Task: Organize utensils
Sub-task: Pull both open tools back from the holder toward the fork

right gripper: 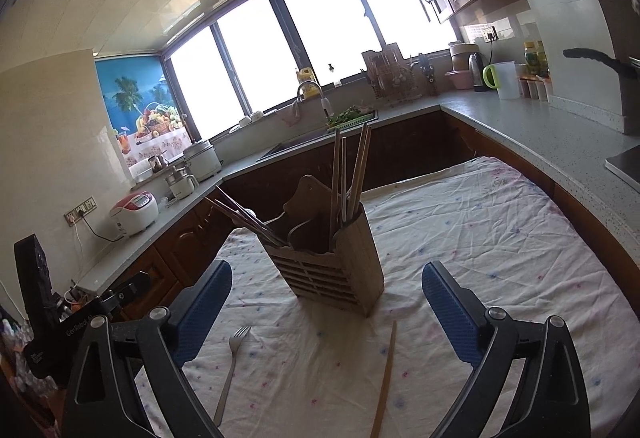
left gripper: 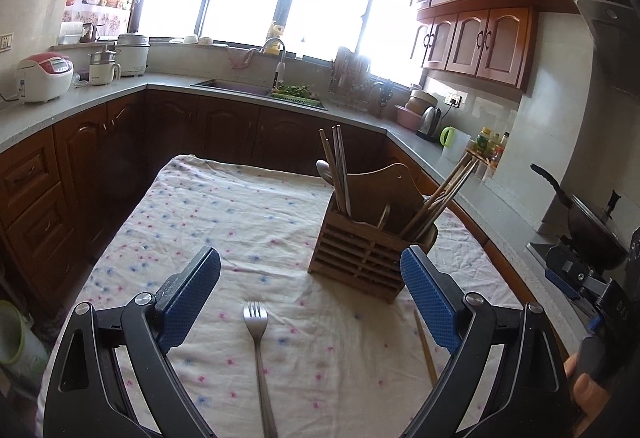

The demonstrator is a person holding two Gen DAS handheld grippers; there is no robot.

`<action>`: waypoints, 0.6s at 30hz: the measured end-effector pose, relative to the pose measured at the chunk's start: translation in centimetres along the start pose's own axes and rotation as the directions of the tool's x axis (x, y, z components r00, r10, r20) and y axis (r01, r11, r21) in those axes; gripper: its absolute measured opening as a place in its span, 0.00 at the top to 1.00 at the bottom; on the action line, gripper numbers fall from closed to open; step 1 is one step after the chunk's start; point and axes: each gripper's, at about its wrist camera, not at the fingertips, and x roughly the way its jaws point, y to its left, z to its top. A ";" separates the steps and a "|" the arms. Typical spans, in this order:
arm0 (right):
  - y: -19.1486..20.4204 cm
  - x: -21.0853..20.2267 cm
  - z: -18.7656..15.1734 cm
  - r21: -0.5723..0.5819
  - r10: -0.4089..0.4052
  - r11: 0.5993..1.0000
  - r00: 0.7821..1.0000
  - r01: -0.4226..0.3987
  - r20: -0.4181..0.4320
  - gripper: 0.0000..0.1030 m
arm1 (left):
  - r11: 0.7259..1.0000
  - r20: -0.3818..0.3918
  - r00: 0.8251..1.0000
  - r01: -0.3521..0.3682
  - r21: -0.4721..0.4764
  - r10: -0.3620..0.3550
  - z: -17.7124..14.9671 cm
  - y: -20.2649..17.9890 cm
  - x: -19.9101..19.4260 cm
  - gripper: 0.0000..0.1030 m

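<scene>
A wooden utensil holder (left gripper: 360, 262) stands on the cloth-covered table (left gripper: 240, 222), with chopsticks (left gripper: 338, 165) and a spoon in it. A metal fork (left gripper: 258, 350) lies on the cloth between the fingers of my open, empty left gripper (left gripper: 310, 278). A single wooden chopstick (left gripper: 425, 350) lies to its right, by the right finger. In the right wrist view the holder (right gripper: 336, 270) stands ahead of my open, empty right gripper (right gripper: 326, 294), the fork (right gripper: 230, 370) lies at the left and the chopstick (right gripper: 385, 382) lies between the fingers.
Kitchen counters wrap around the table, with a sink (left gripper: 240, 85), a rice cooker (left gripper: 44, 77), a kettle (left gripper: 430, 121) and a wok (left gripper: 592, 226) on the stove at the right. The other gripper (left gripper: 580, 278) shows at the right edge.
</scene>
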 end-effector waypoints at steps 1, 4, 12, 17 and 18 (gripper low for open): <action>0.2 -0.6 0.1 -0.005 0.005 1.000 1.000 -0.005 0.011 0.05 | 1.000 0.013 1.000 0.017 0.002 -0.017 0.0 0.0 -0.6 0.09; 1.3 -2.5 1.1 -0.039 0.022 0.999 0.998 -0.020 0.057 0.02 | 0.999 0.075 0.996 0.039 0.018 -0.041 0.5 -0.6 -2.7 0.07; 4.1 -6.8 0.2 -0.154 0.022 0.988 0.978 0.011 0.207 0.00 | 0.998 0.133 0.991 0.021 0.053 -0.028 -0.6 -1.7 -6.6 0.00; 3.8 -6.2 -4.4 -0.162 -0.038 0.984 0.975 0.075 0.220 0.00 | 0.991 0.163 0.985 -0.072 0.116 0.053 -4.7 -2.1 -7.0 0.00; 3.6 -6.1 -5.3 -0.163 -0.042 0.984 0.976 0.078 0.215 0.00 | 0.987 0.159 0.985 -0.084 0.135 0.062 -5.5 -2.3 -6.8 0.00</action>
